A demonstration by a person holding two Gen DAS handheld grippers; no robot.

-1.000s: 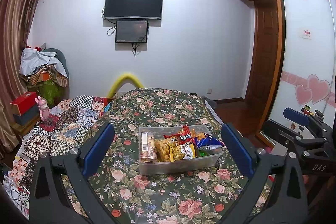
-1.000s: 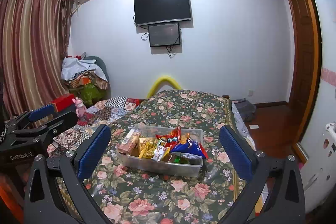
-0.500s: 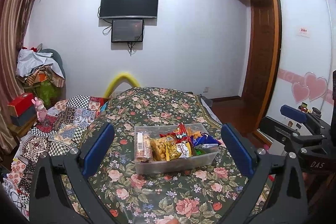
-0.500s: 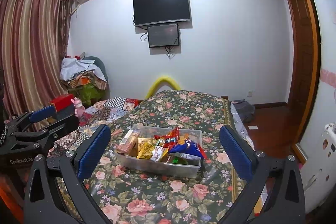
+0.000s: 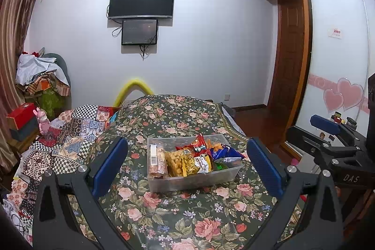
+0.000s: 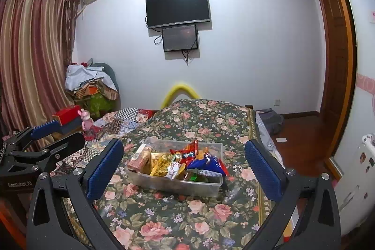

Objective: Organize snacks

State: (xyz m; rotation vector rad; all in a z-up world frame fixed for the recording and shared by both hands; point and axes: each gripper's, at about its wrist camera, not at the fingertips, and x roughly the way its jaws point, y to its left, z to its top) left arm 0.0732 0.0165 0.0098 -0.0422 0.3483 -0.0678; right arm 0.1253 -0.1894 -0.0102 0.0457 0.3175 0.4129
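A clear plastic bin (image 5: 192,180) stands on the floral tablecloth (image 5: 168,217). It holds several snack packs: a cracker sleeve (image 5: 157,162) at its left, yellow bags (image 5: 181,162) in the middle, a red pack (image 5: 195,147) and a blue bag (image 5: 225,152) at its right. The bin also shows in the right wrist view (image 6: 180,184). My left gripper (image 5: 186,168) is open and empty, held back from the bin. My right gripper (image 6: 182,168) is open and empty, also short of the bin.
The floral table (image 6: 187,222) has a patchwork-covered surface (image 5: 63,147) to its left. A pile of clothes (image 5: 42,79) and a red box (image 5: 22,115) sit far left. A wardrobe door (image 5: 337,62) is at the right. A TV (image 5: 141,0) hangs on the far wall.
Both wrist views have shifted slightly. The bin sits a little higher in both views. Both grippers stay open and empty.
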